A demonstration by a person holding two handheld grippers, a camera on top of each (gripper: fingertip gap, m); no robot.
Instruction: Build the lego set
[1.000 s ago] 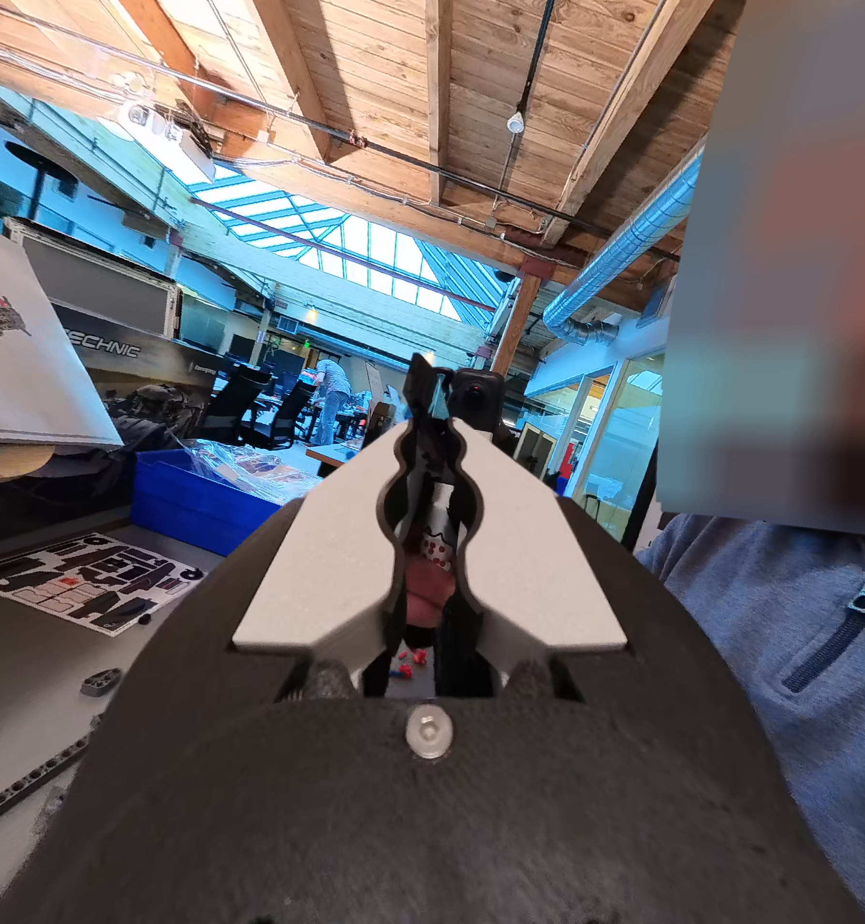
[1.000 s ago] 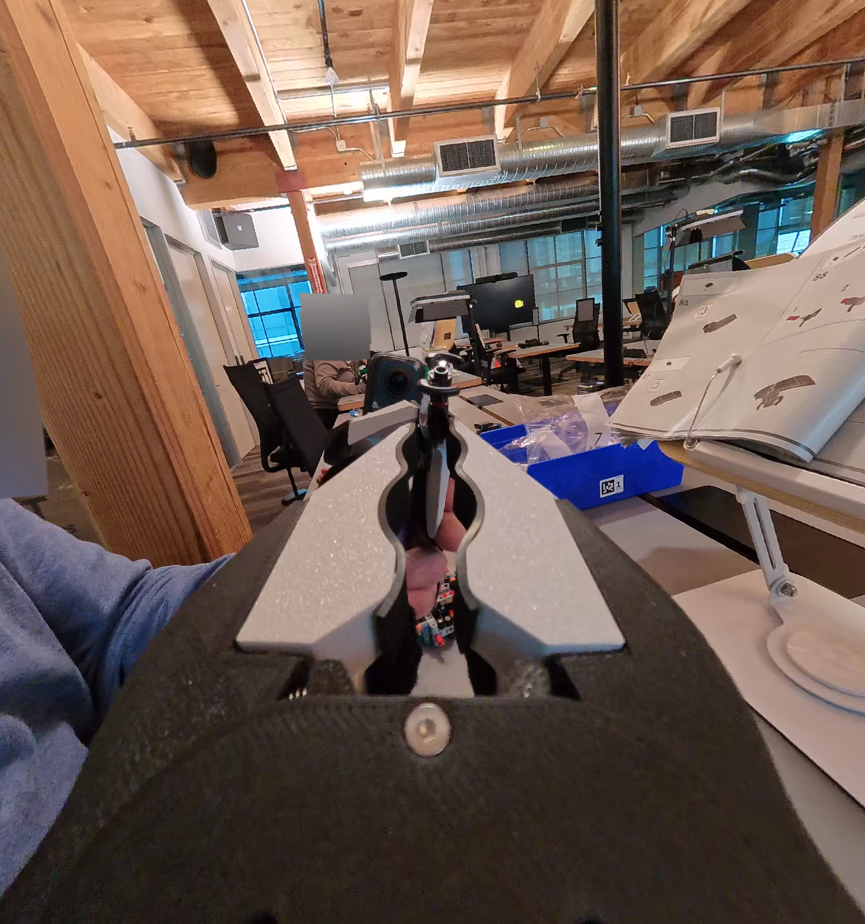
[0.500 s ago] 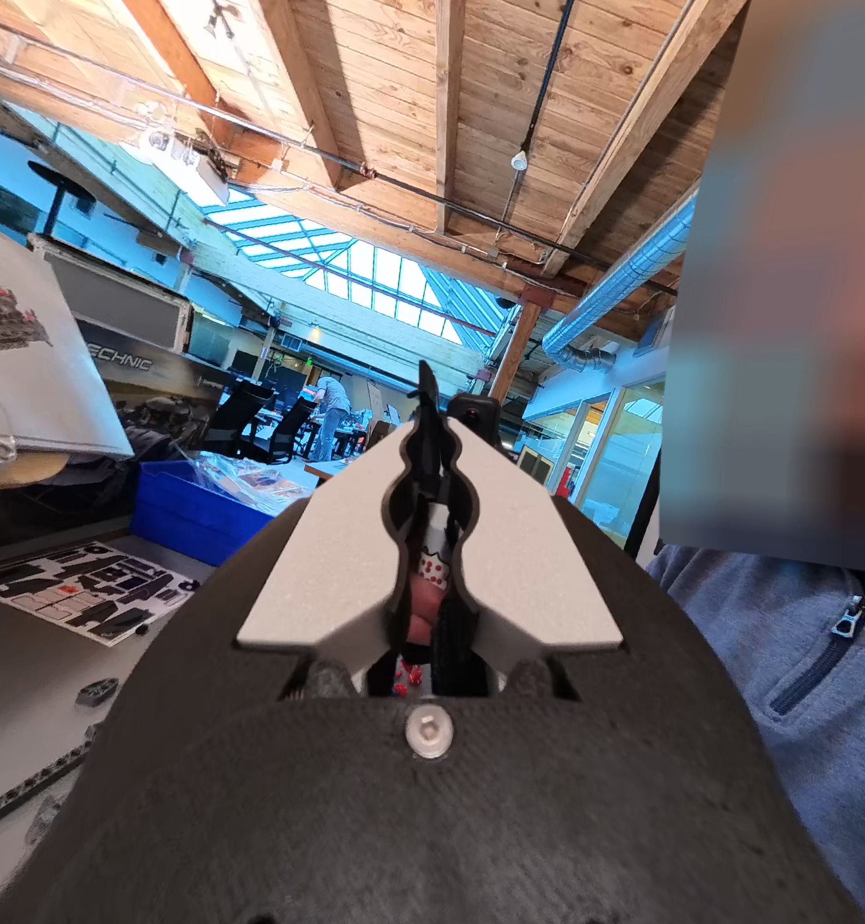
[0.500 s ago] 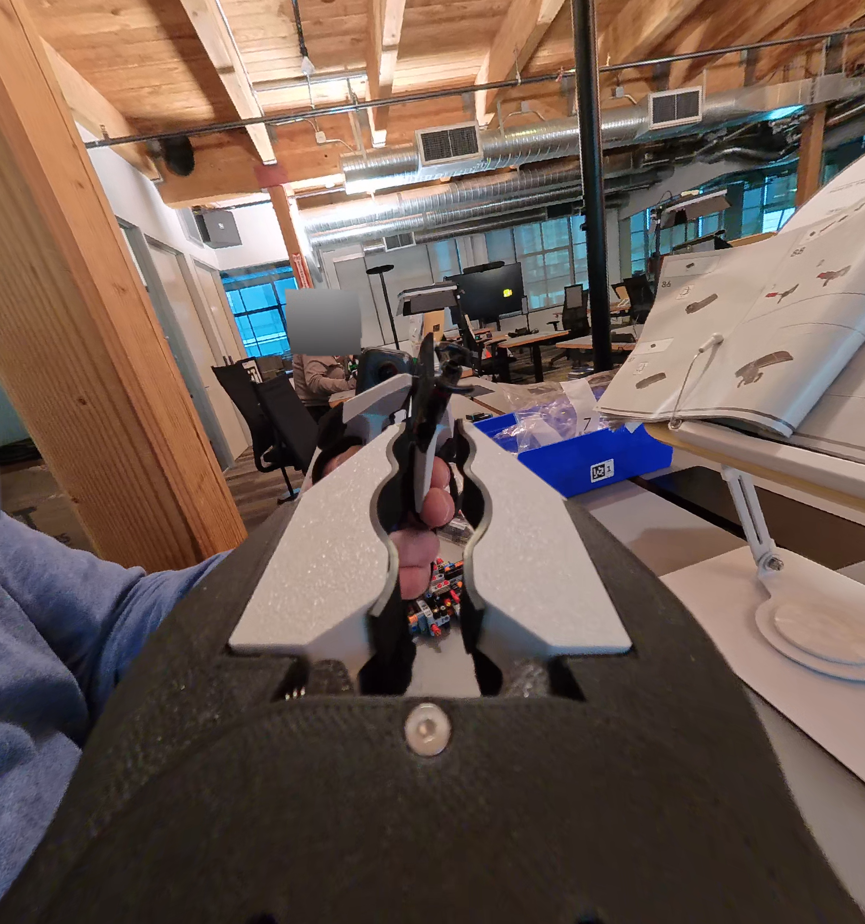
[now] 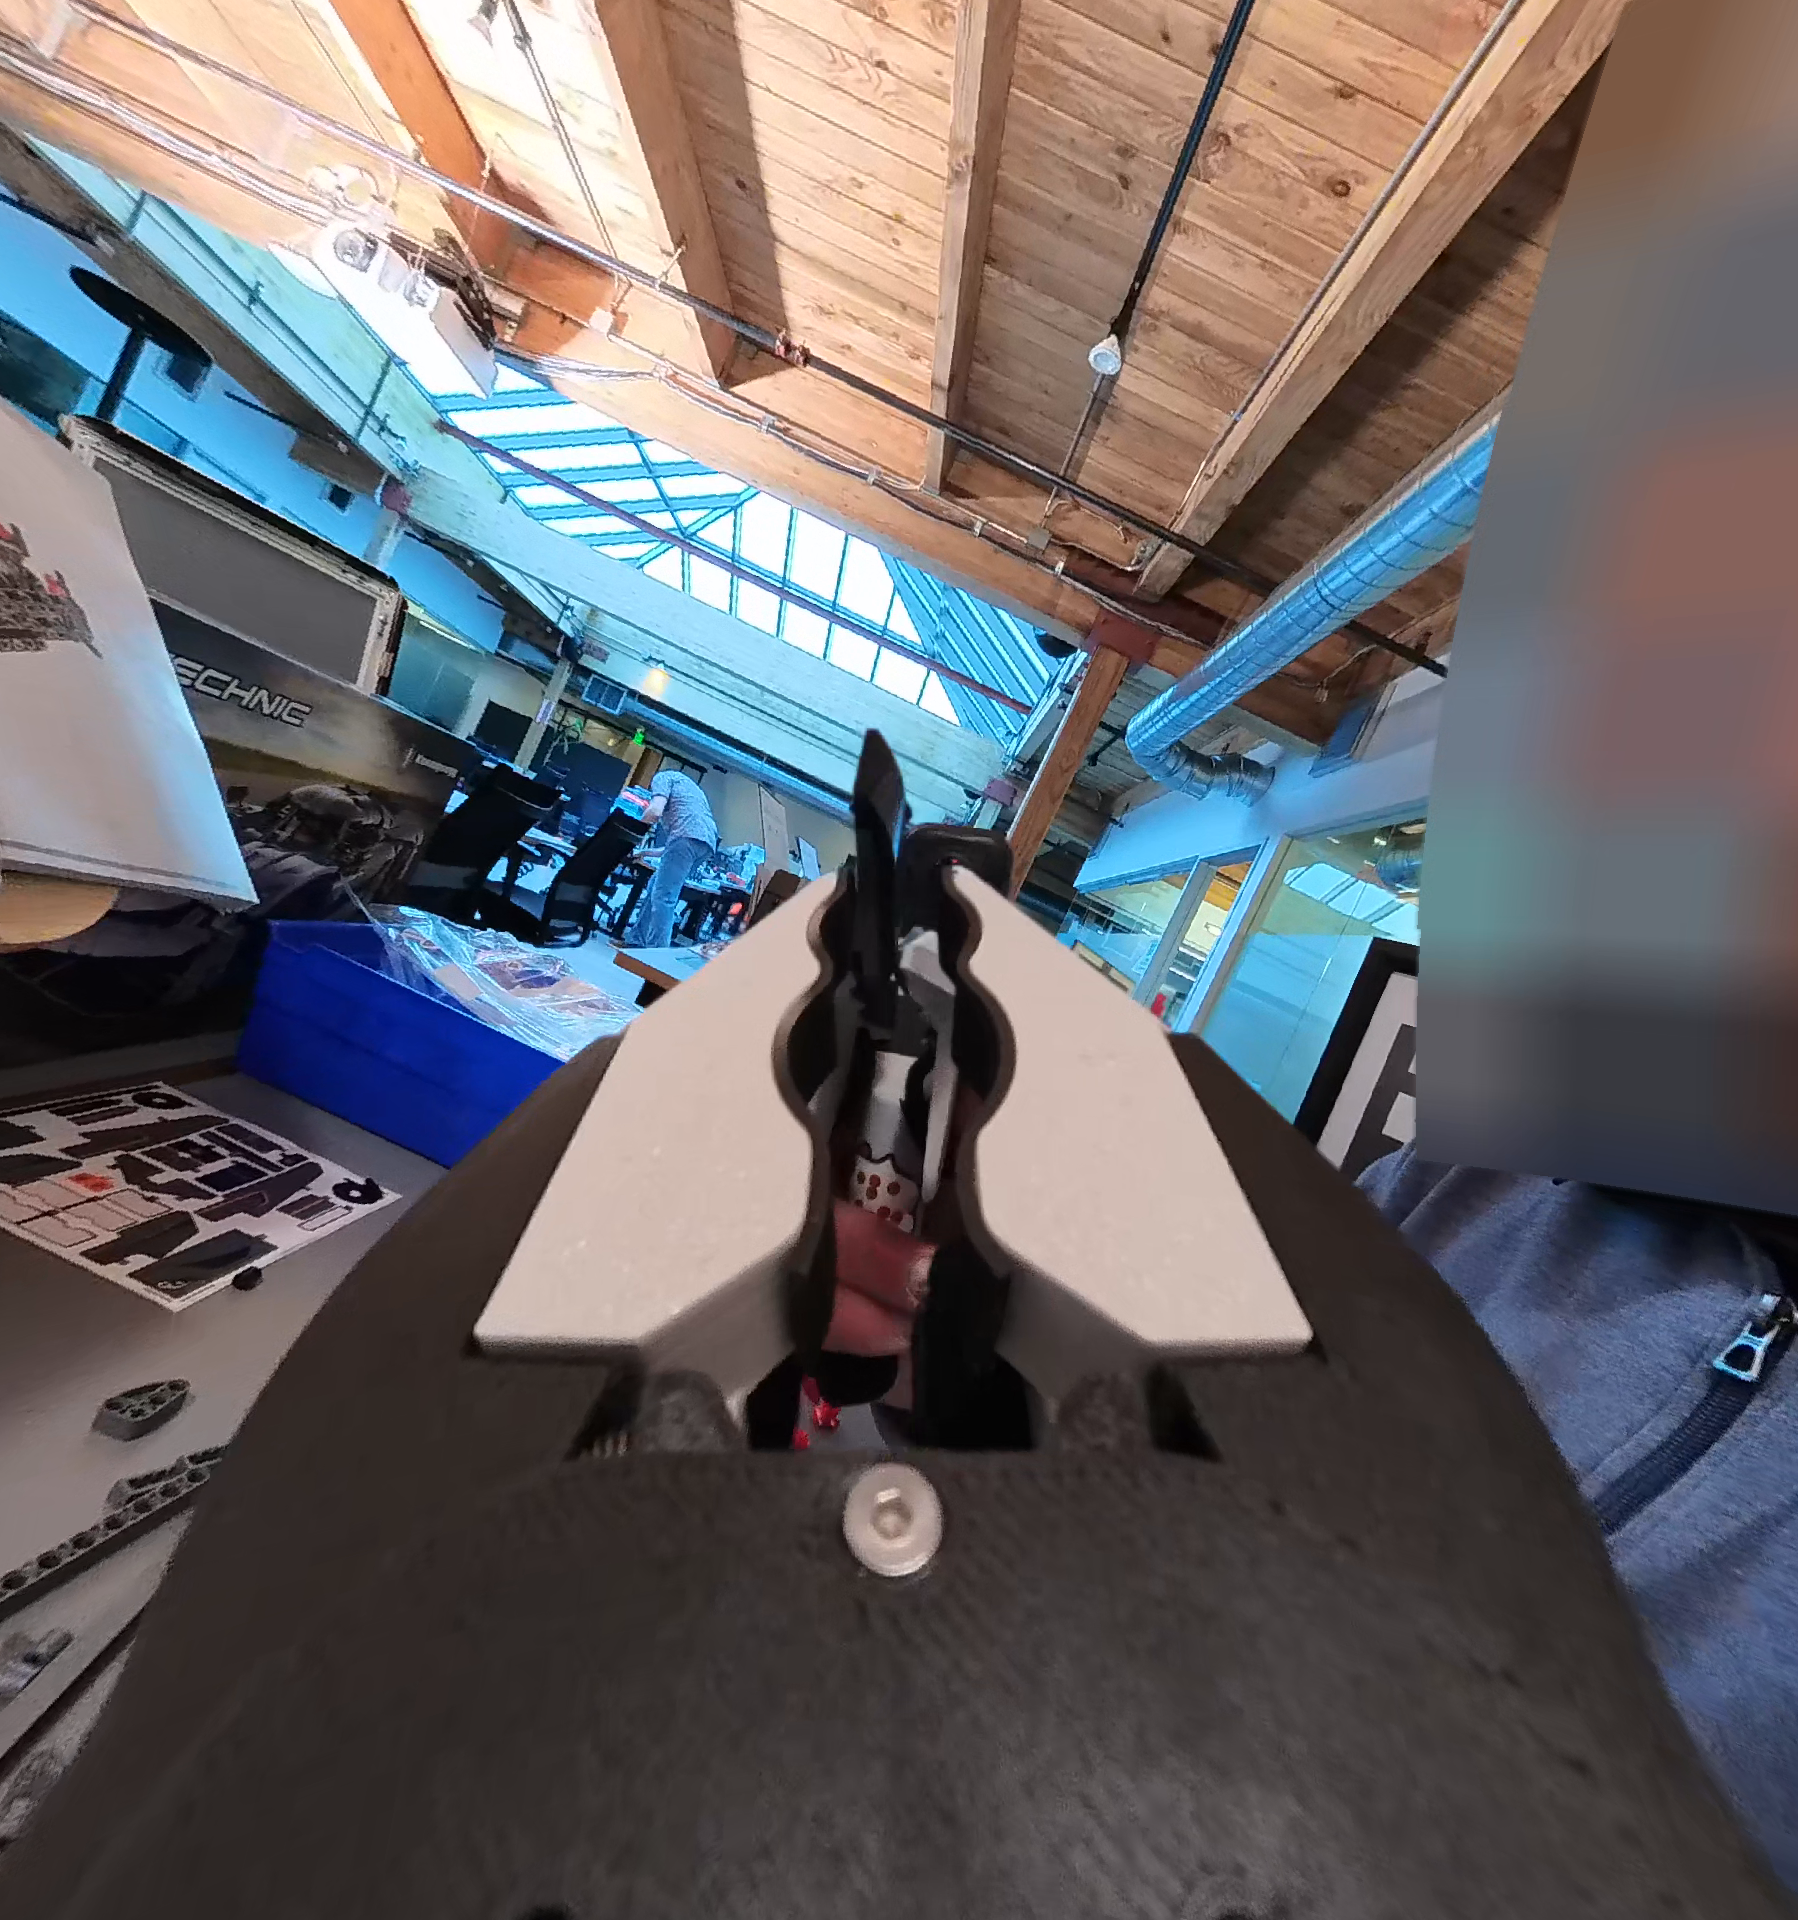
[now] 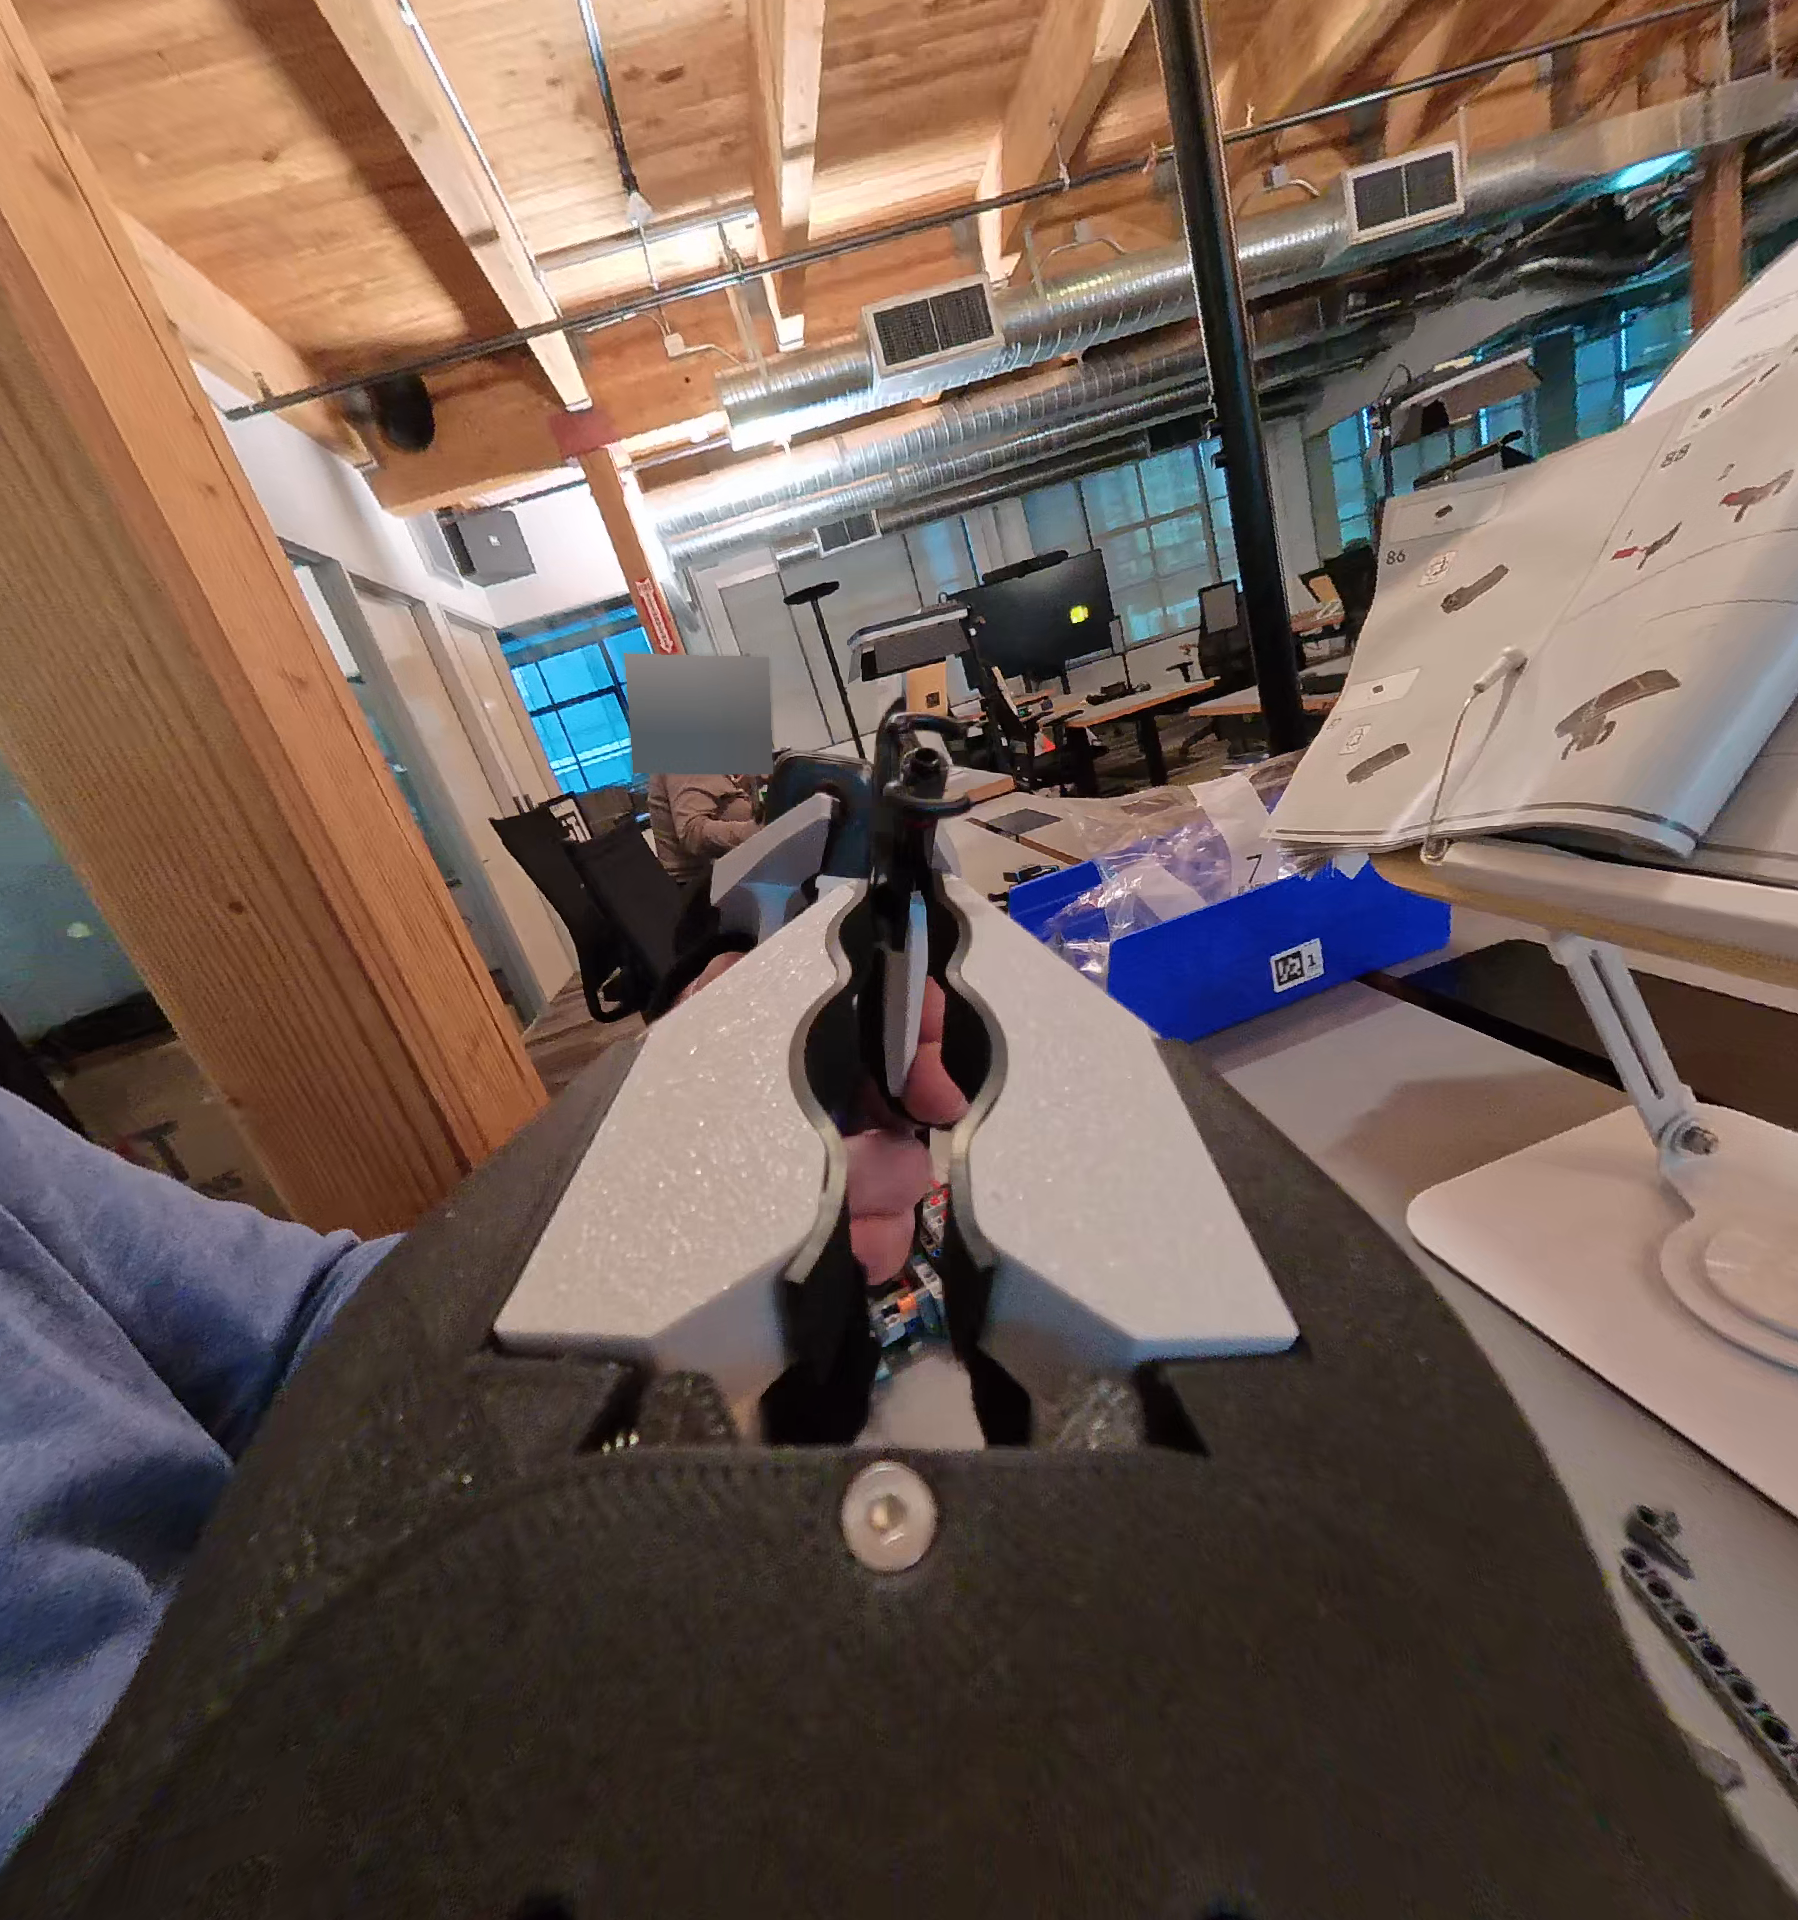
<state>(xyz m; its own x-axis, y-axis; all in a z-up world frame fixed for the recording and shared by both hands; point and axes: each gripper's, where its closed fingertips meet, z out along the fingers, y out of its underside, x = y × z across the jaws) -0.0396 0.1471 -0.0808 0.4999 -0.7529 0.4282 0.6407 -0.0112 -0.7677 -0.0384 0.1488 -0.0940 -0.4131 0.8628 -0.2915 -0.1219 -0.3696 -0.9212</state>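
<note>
Both grippers are raised above the table and point at each other, tips nearly meeting. My left gripper is shut on a thin black lego piece that sticks up past its fingertips. My right gripper is shut on a black lego piece with a round pin end and a curved hook. The right gripper's body shows just behind the left's tips, and the left gripper's body shows behind the right's. I cannot tell whether the two pieces are joined. A hand shows through the gap between the fingers.
A blue bin of plastic bags stands at the back. An open instruction booklet rests on a white stand. A sticker sheet, a long black beam and a small grey piece lie on the table. A blue sleeve is close by. Left and right tips are no more than a few centimetres apart.
Both grippers have stayed shut and tilted a little. The black piece between them has turned and now stands higher above the fingertips, seen edge-on in the left wrist view.
</note>
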